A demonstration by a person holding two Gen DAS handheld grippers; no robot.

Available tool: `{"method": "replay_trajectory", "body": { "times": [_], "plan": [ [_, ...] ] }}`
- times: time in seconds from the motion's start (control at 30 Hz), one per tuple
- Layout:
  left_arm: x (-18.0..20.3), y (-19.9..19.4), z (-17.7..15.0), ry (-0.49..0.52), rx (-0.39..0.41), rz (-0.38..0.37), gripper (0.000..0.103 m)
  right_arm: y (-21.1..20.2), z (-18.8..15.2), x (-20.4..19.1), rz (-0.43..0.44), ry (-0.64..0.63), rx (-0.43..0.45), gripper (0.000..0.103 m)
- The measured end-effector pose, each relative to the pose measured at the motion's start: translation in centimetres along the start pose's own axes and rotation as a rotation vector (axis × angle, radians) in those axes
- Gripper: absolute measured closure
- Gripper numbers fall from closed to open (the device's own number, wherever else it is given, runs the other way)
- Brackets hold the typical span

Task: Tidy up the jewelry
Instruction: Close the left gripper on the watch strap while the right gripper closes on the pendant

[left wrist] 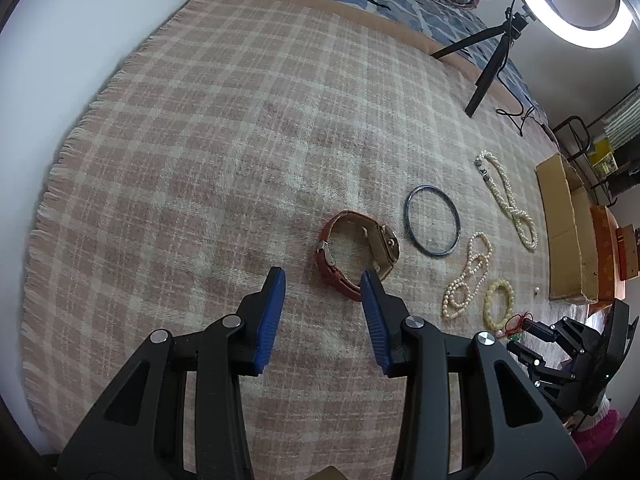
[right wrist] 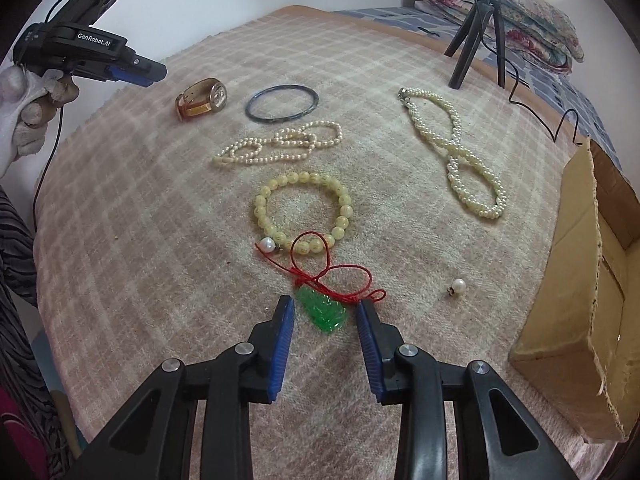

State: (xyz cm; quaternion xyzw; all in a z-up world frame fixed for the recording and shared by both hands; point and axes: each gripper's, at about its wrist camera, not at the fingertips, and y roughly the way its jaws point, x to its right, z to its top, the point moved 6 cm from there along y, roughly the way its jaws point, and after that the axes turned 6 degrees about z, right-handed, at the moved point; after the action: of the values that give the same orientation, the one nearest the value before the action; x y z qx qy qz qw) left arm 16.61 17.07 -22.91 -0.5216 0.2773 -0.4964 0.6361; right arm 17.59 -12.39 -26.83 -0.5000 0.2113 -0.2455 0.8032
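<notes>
Jewelry lies on a plaid blanket (left wrist: 224,128). My left gripper (left wrist: 323,280) is open and empty, its right fingertip just short of a red-strapped watch (left wrist: 354,256). Beyond it lie a dark bangle (left wrist: 432,221), a thin pearl strand (left wrist: 468,276), a twisted pearl necklace (left wrist: 508,196) and a yellow bead bracelet (left wrist: 498,306). My right gripper (right wrist: 326,306) is open, its fingertips on either side of a green jade pendant (right wrist: 325,311) on a red cord (right wrist: 320,264). The bracelet (right wrist: 304,210), the watch (right wrist: 202,98) and the bangle (right wrist: 282,103) also show in the right wrist view.
A cardboard box (right wrist: 580,312) stands at the blanket's right edge, with a loose pearl (right wrist: 458,285) near it. A ring light on a tripod (left wrist: 496,52) stands at the back right with its cable (right wrist: 540,108). Folded bedding (right wrist: 500,8) lies beyond.
</notes>
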Motion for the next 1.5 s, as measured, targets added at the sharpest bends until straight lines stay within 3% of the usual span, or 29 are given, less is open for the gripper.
{"method": "replay_trajectory", "body": {
  "times": [0.23,0.6,1.03,1.27,1.33,1.5],
  "plan": [
    [0.2,0.9,0.1,-0.005,-0.025,-0.010,0.063,0.4,0.1,0.0,0.010,-0.007,-0.001,0.070],
    [0.0,3.0,1.0,-0.033,-0.048,0.030,0.063,0.0,-0.9,-0.8,0.095,0.016,-0.018,0.080],
    [0.8,5.0,1.1,-0.014,-0.083,0.047,0.063,0.6,-0.5,-0.6,0.058,0.024,-0.020,0.080],
    [0.5,5.6,1.2,-0.015,-0.089,0.070,0.078,0.7,-0.4,-0.7,0.039,0.029,-0.018,0.087],
    [0.6,5.5,1.1,-0.007,-0.084,0.073,0.090,0.7,-0.3,-0.7,0.034,0.034,-0.014,0.087],
    [0.9,4.9,1.0,0.007,-0.062,0.083,0.092,0.4,-0.5,-0.9,0.024,0.028,-0.009,0.088]
  ]
}}
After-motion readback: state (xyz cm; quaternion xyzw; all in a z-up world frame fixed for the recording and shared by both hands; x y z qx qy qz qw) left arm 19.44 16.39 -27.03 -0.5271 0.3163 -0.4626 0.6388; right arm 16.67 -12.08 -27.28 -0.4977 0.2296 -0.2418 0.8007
